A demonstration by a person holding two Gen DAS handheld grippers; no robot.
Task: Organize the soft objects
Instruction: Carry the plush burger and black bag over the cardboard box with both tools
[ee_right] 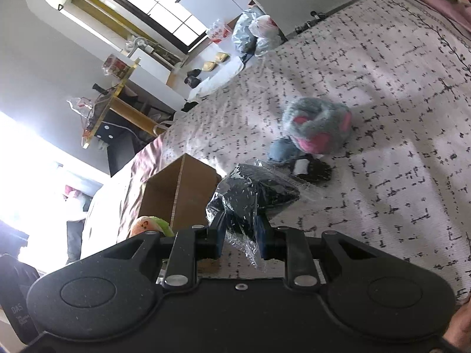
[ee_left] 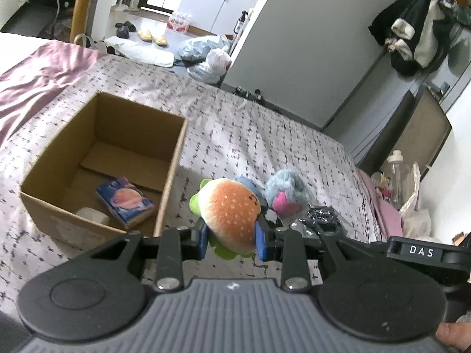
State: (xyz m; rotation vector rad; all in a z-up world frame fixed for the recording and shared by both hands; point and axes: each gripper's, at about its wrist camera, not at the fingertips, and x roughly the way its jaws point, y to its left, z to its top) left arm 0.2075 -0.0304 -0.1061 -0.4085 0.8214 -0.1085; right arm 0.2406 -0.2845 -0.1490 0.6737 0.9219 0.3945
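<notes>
My left gripper (ee_left: 232, 239) is shut on a hamburger plush (ee_left: 231, 213) with green lettuce trim, held above the bed just right of an open cardboard box (ee_left: 173, 158). The box holds a blue packet (ee_left: 125, 201) and a white soft item (ee_left: 92, 216). My right gripper (ee_right: 240, 239) is shut on a black item in clear plastic wrap (ee_right: 253, 194), lifted over the bed. A grey-blue and pink plush (ee_left: 285, 195) lies on the bed; it also shows in the right wrist view (ee_right: 316, 126). The box (ee_right: 179, 191) and the hamburger plush (ee_right: 148, 226) show there too.
The bed has a patterned white cover (ee_left: 250, 135) and a mauve sheet (ee_left: 38, 70) at the left. A small blue plush (ee_right: 281, 151) and a black cloth with a white label (ee_right: 312, 169) lie by the grey plush. Bags and shoes lie on the floor beyond the bed.
</notes>
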